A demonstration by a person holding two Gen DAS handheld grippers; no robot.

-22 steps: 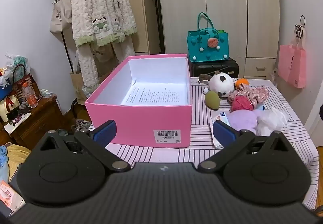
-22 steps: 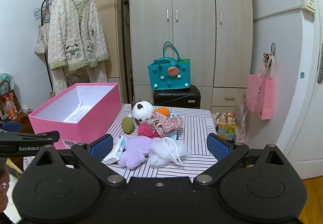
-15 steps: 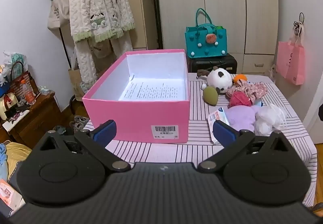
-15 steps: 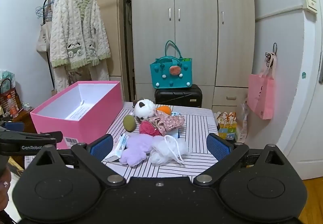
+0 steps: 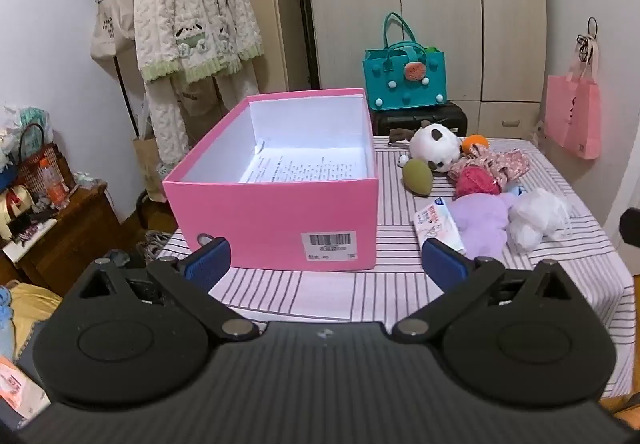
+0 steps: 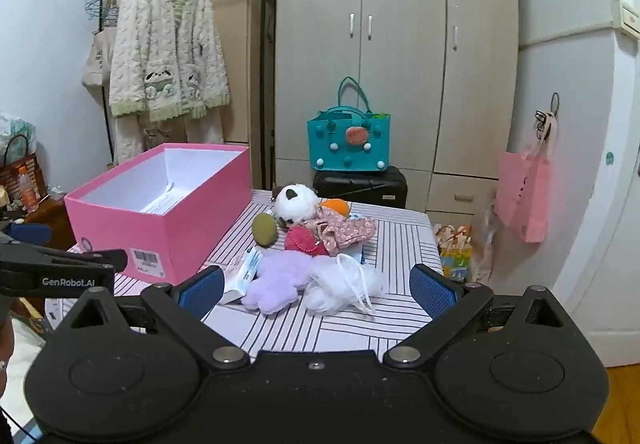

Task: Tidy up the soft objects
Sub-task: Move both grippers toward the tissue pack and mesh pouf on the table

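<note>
A pink box (image 5: 276,211) (image 6: 160,211) stands open on the striped table (image 5: 304,292) (image 6: 404,244), holding only a printed sheet. To its right lies a heap of soft things: a panda plush (image 5: 434,147) (image 6: 294,203), a green egg shape (image 5: 416,175) (image 6: 264,230), a red knit piece (image 5: 476,181), floral cloth (image 6: 344,230), a purple plush (image 5: 480,222) (image 6: 280,282) and a white mesh pouf (image 5: 536,215) (image 6: 344,284). My left gripper (image 5: 324,264) is open, short of the box front. Open as well, my right gripper (image 6: 316,288) hangs before the purple plush and pouf.
A tissue packet (image 5: 438,224) lies beside the purple plush. Behind the table a teal bag (image 5: 404,83) sits on a black suitcase (image 6: 360,185) before the wardrobe. A clothes rack with a fluffy robe (image 5: 188,11) stands left, and a pink bag (image 6: 524,195) hangs right.
Both views have shifted slightly: the left gripper has drawn back a little from the box, and the right view shows the heap marginally closer. Both grippers stay open.
</note>
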